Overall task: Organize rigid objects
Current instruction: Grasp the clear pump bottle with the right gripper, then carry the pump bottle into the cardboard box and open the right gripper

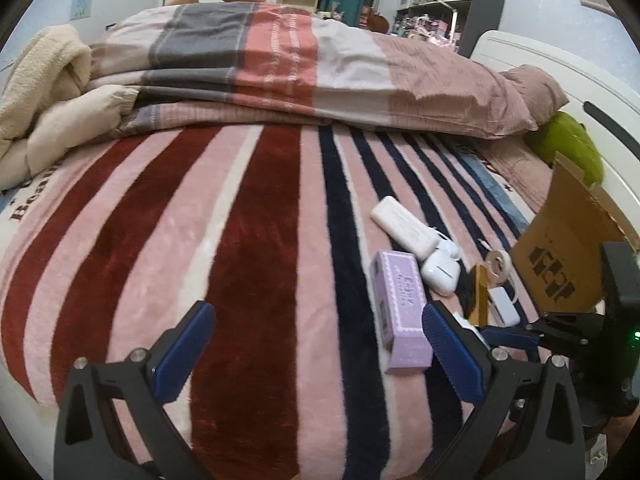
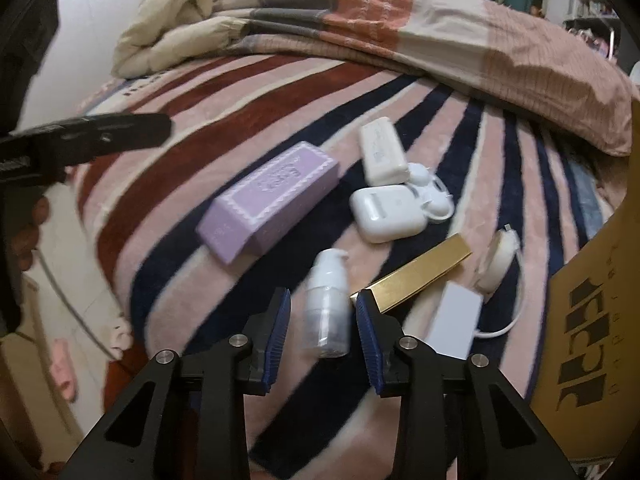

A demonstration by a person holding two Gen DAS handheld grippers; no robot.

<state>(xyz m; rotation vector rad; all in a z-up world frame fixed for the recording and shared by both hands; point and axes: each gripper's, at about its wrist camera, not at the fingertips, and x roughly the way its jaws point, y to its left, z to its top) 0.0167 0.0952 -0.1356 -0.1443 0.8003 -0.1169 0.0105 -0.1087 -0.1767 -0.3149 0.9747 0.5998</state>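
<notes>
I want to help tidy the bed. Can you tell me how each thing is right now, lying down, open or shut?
pump bottle: lying down between the right gripper fingers, not squeezed.
purple box: lying flat, shut.
earbud case: lying flat, shut.
gold box: lying flat.
cardboard box: standing at the bed's edge.
left gripper: open, holding nothing.

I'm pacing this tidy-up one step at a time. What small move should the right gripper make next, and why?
Probably ease the right gripper a little forward and close on the white pump bottle. The bottle already lies between its open blue pads, unheld, and the cardboard box stands just to the right.
</notes>
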